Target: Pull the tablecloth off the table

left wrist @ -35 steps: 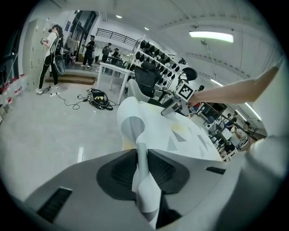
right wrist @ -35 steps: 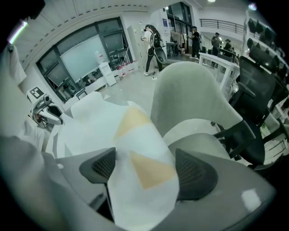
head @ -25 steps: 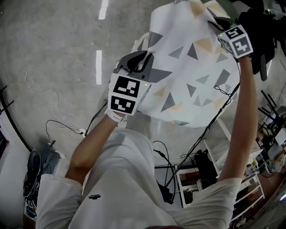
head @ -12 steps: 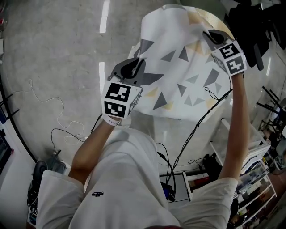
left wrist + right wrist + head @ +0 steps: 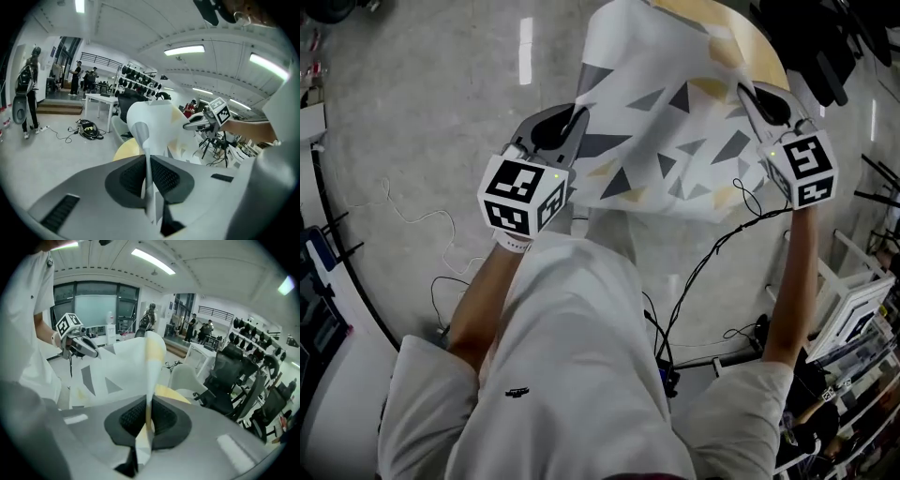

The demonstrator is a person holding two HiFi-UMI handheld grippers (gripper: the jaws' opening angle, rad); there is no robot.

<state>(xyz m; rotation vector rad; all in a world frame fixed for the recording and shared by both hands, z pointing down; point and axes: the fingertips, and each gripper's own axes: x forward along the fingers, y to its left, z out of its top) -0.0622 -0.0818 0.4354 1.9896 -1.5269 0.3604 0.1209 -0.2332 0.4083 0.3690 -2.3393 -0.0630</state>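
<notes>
The tablecloth (image 5: 666,103), white with grey and yellow triangles, hangs stretched between my two grippers. My left gripper (image 5: 565,128) is shut on its left edge, and in the left gripper view the cloth (image 5: 151,123) rises out of the shut jaws (image 5: 149,180). My right gripper (image 5: 758,99) is shut on the right edge; its own view shows a fold of cloth (image 5: 152,357) pinched between the pads (image 5: 149,420). The round table (image 5: 748,39) shows its bare yellow top beyond the cloth's far edge.
A black cable (image 5: 710,265) hangs from the right gripper toward the floor, and a thin white cable (image 5: 414,220) lies at the left. Shelving (image 5: 861,314) stands at the right. Black office chairs (image 5: 234,376), a white chair (image 5: 186,377) and standing people (image 5: 28,89) fill the room.
Both grippers have come back toward me and lower in the view, dragging the cloth along. More of the yellow table top shows at the far side.
</notes>
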